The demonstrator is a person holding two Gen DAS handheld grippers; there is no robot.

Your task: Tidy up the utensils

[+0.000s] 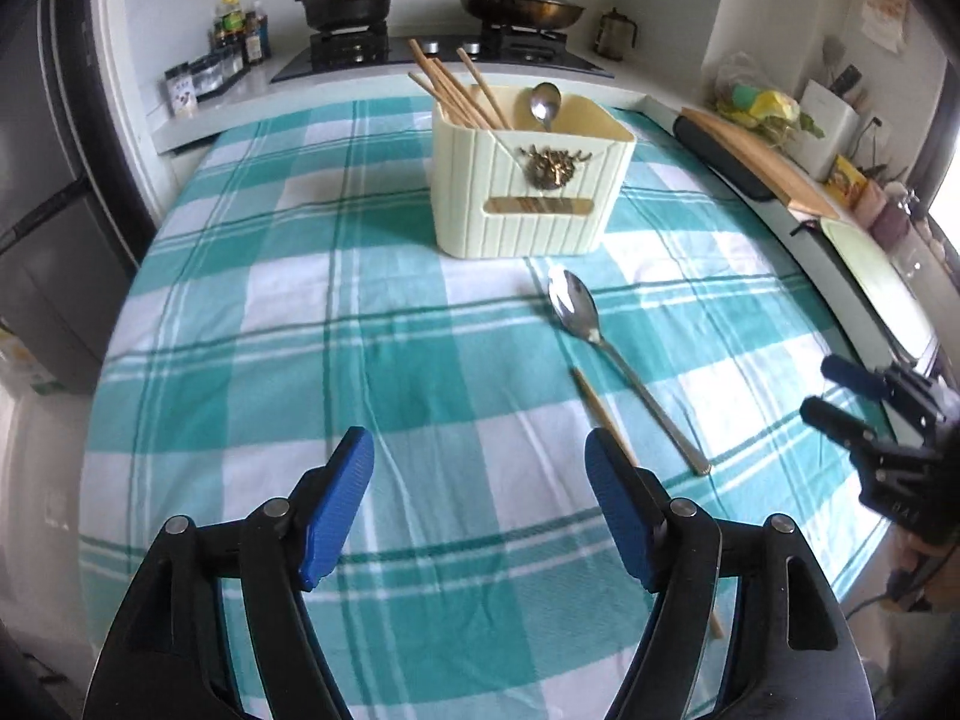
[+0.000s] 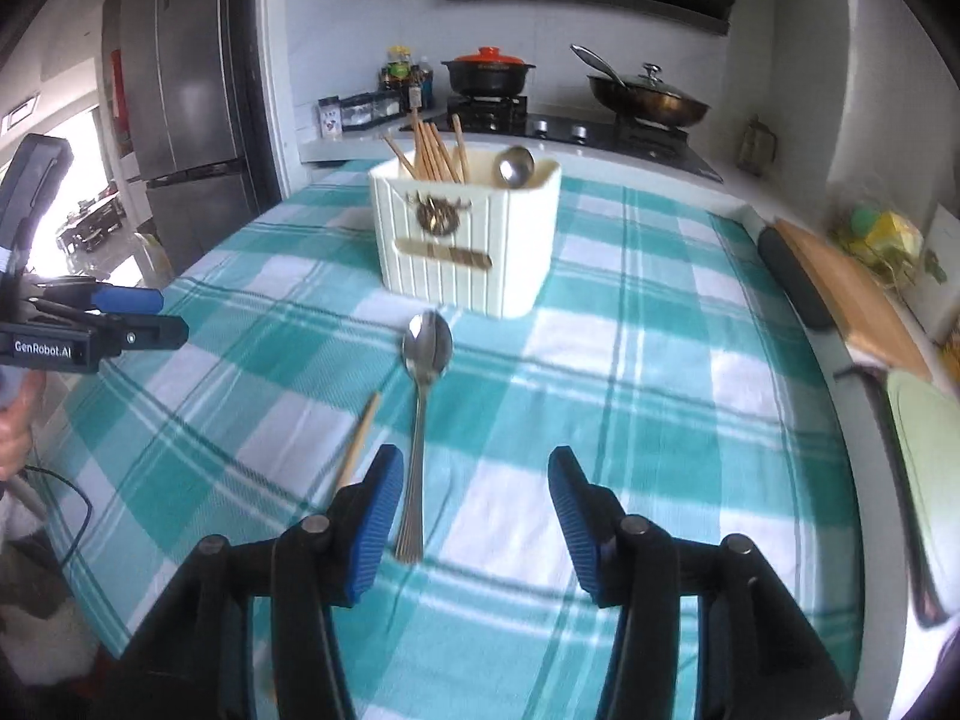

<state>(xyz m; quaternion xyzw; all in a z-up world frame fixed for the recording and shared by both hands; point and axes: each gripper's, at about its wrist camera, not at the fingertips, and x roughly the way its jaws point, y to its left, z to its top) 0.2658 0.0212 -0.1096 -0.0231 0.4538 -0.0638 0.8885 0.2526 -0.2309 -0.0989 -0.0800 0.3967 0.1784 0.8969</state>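
A cream utensil holder [image 1: 528, 180] [image 2: 465, 240] stands on the checked tablecloth, holding several wooden chopsticks [image 1: 456, 90] [image 2: 435, 150] and a metal spoon [image 1: 545, 103] [image 2: 514, 167]. A second metal spoon [image 1: 618, 354] [image 2: 420, 408] lies loose on the cloth in front of it, with a single chopstick [image 1: 603, 414] [image 2: 359, 441] beside it. My left gripper [image 1: 480, 510] is open and empty above the cloth, left of the loose spoon. My right gripper [image 2: 474, 516] is open and empty, its left finger near the spoon's handle end. Each gripper shows in the other's view [image 1: 840, 396] [image 2: 150, 315].
A stove with a black pot [image 1: 348, 0] and a wok [image 1: 522, 3] stands at the back, sauce bottles [image 1: 240, 30] to its left. A cutting board [image 1: 762, 150] and a pale green plate [image 1: 876, 276] lie along the right edge. A fridge [image 2: 180, 90] stands at the left.
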